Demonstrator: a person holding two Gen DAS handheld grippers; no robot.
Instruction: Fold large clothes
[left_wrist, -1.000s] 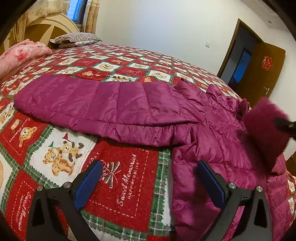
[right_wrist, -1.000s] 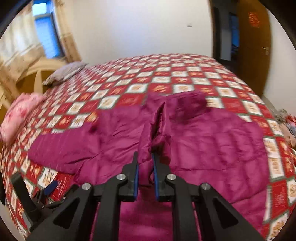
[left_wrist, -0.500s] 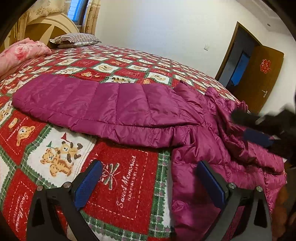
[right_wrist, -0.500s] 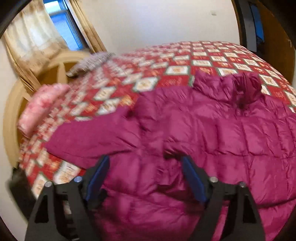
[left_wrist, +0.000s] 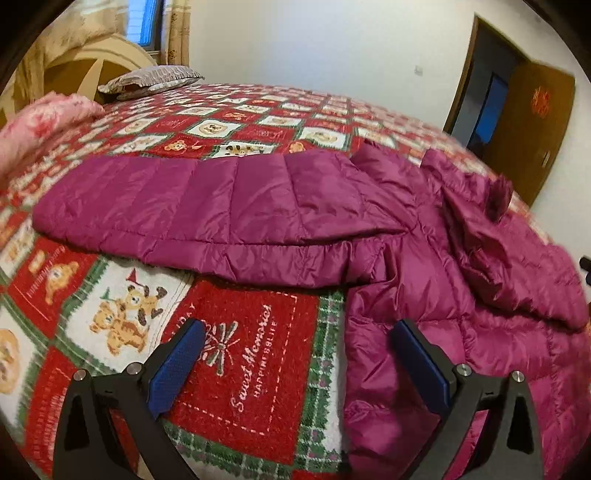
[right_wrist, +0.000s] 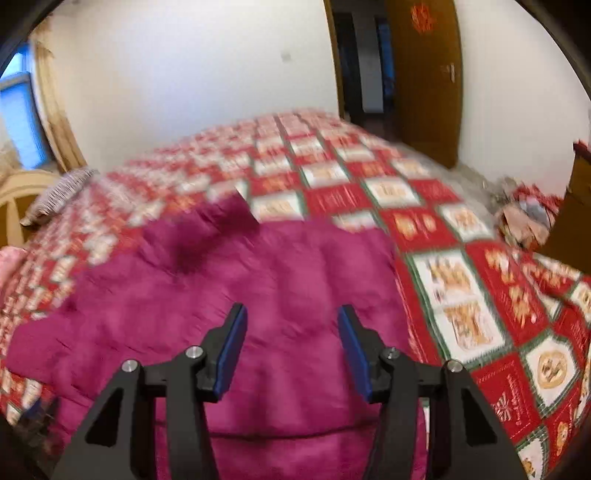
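A magenta quilted down jacket lies spread on the bed. One sleeve stretches out to the left across the blanket. The folded front panel and fur-trimmed hood lie on the body at the right. My left gripper is open and empty, low over the blanket, its right finger at the jacket's side hem. In the right wrist view the jacket fills the middle, blurred. My right gripper is open and empty above the jacket's body.
The bed carries a red, white and green bear-pattern blanket. A striped pillow and a pink blanket lie by the headboard. A brown door stands beyond the bed, with clutter on the floor at the right.
My right gripper let go of the jacket's front panel, opened, and swung back right over the jacket body. The panel now lies folded on the jacket. The left gripper stayed open and nearly still.
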